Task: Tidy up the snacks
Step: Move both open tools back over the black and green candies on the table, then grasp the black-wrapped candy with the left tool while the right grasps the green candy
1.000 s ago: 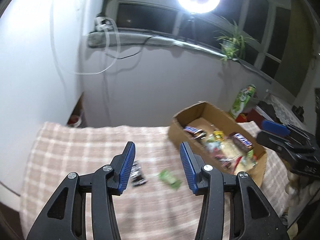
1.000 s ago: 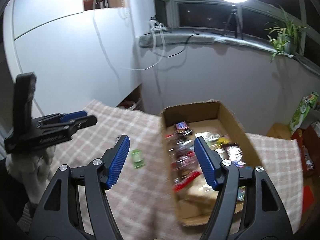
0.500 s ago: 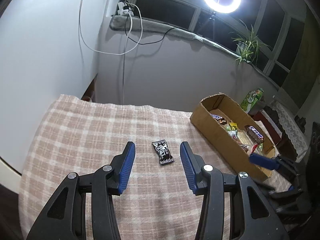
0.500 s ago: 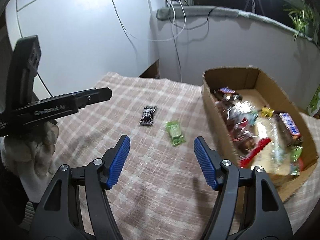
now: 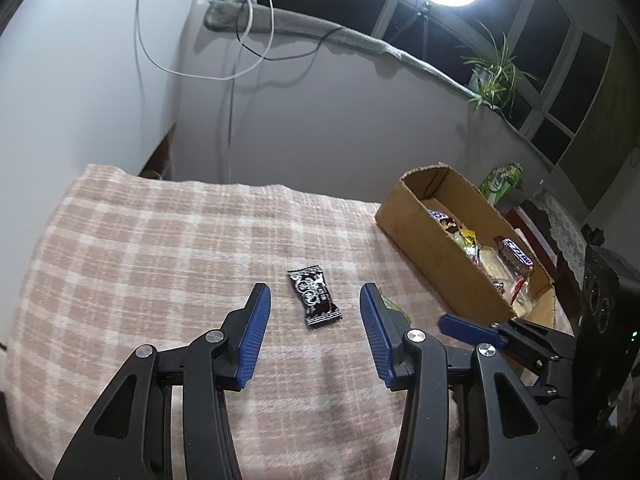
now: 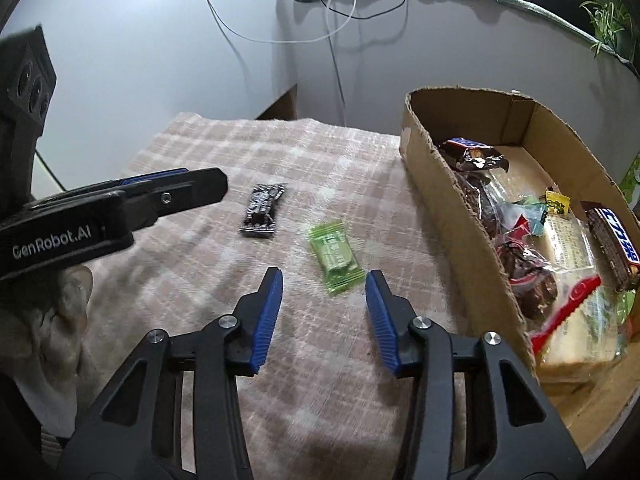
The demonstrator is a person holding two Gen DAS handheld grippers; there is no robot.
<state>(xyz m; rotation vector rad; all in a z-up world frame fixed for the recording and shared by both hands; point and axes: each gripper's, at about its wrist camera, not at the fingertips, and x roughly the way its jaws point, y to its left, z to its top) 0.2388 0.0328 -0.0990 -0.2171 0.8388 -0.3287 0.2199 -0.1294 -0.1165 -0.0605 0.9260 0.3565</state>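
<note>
A: We start with the biggest thing, the tabletop (image 5: 152, 240) under its pink checked cloth.

B: Next we have the box (image 6: 452, 216), cardboard, open at the top, standing at the cloth's right side. We see it crowded with wrapped snacks, a blue-lettered bar (image 6: 614, 240) along its right wall among them.

A: Then our two tools. The left tool (image 5: 314, 306) hangs above the cloth with its blue pads parted and nothing between them; the black snack (image 5: 315, 297) lies on the cloth just beyond the pads, untouched.

B: Our right tool (image 6: 324, 292) has just been closing its jaws. They stand partly parted with nothing gripped, and the green snack (image 6: 335, 256) lies flat just past the tips, clear of both pads.

A: From the right wrist view we see the left tool coming in from the left, its tip near the black snack.

B: The two loose snacks lie near each other on the cloth, apart, the green one closer to the box, and neither touches it.
</note>
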